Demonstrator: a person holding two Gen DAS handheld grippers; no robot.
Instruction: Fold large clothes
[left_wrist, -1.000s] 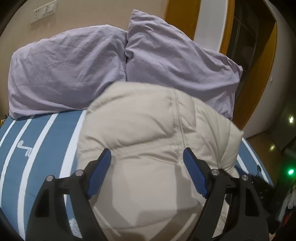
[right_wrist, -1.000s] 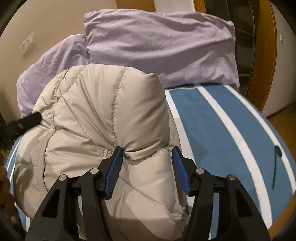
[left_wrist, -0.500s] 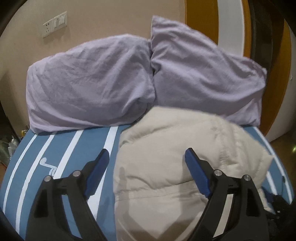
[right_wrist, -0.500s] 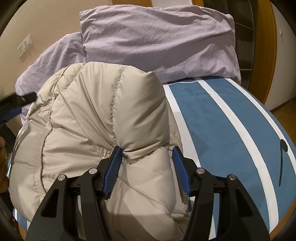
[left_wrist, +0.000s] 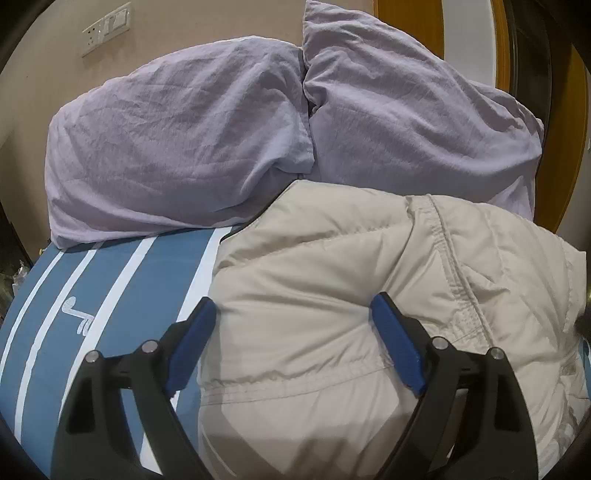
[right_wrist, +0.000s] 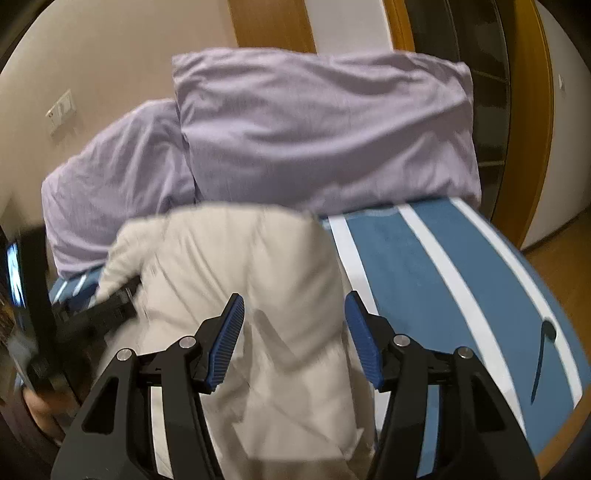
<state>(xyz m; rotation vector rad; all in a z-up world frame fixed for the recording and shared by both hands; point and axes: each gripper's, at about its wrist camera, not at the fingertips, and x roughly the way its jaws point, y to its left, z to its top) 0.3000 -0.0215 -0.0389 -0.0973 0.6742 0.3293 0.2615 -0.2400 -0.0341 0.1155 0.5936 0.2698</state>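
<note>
My right gripper (right_wrist: 293, 332) has let go of the puffy fold it was pinching half a second ago; its jaws now stand spread with the beige down jacket (right_wrist: 255, 280) lying loose between and below them. The right view is smeared with motion. My left gripper (left_wrist: 293, 339) has kept its jaws wide apart and now sits lower and closer over the jacket (left_wrist: 369, 295), with its left fingertip (left_wrist: 192, 339) at the jacket's left edge over the bedspread and the right one (left_wrist: 395, 347) over the quilted fabric; I cannot tell whether either pad touches the cloth.

The jacket lies bunched on the blue bedspread with white stripes (left_wrist: 122, 295), up near the head of the bed, its far edge against the two lilac pillows (left_wrist: 177, 140). In the right view the bedspread (right_wrist: 424, 280) runs bare toward the right edge of the bed, and the pillows (right_wrist: 325, 125) lean against the wall.
</note>
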